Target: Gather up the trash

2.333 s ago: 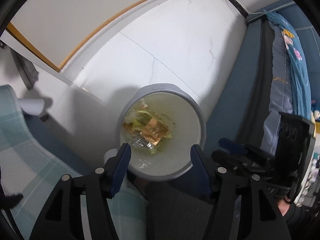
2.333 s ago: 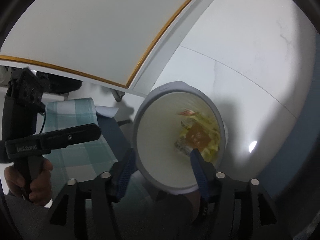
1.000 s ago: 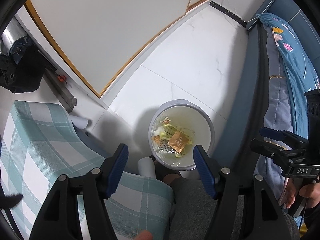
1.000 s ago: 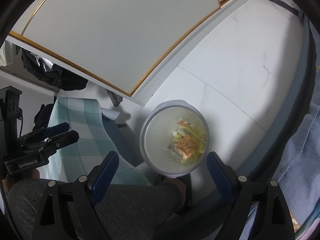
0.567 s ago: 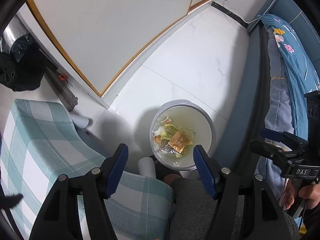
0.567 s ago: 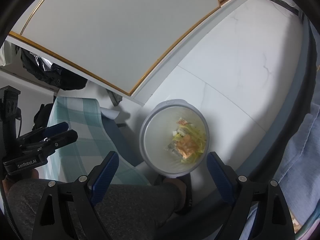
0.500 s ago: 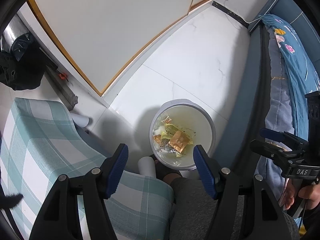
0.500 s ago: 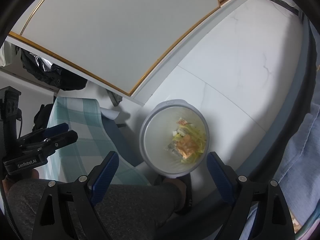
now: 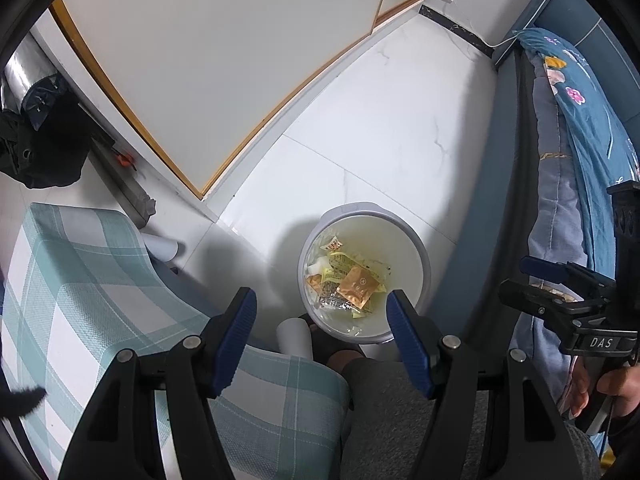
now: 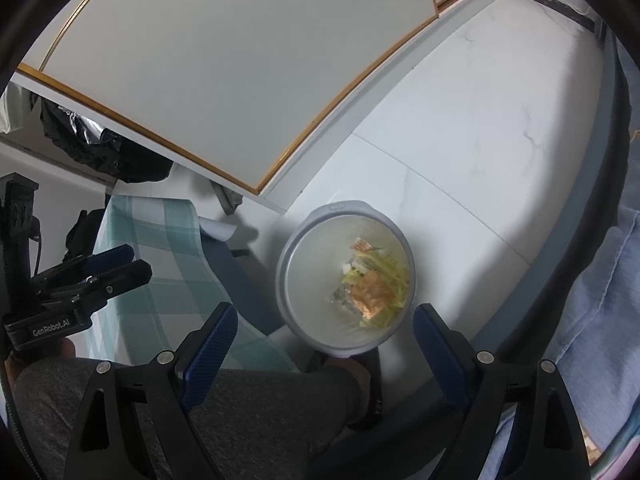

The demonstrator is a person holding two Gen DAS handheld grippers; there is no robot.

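A round grey waste bin (image 9: 425, 268) stands on the white floor and holds several wrappers, an orange packet (image 9: 357, 284) on top of yellow ones. It also shows in the right wrist view (image 10: 288, 256) with the packet (image 10: 370, 294) inside. My left gripper (image 9: 322, 312) is open and empty, high above the bin. My right gripper (image 10: 324, 332) is open and empty, also high above the bin. Each gripper shows at the edge of the other's view.
A table with a teal checked cloth (image 9: 80, 280) is at the left, its white leg (image 9: 294, 338) beside the bin. A bed with blue bedding (image 9: 580, 128) runs along the right. My leg in grey trousers (image 10: 248, 412) is below. White cabinet doors (image 9: 224, 52) stand behind.
Since 2.3 s ago both grippers have risen well away from the bin and the right one has opened wider. In the last second almost nothing has moved.
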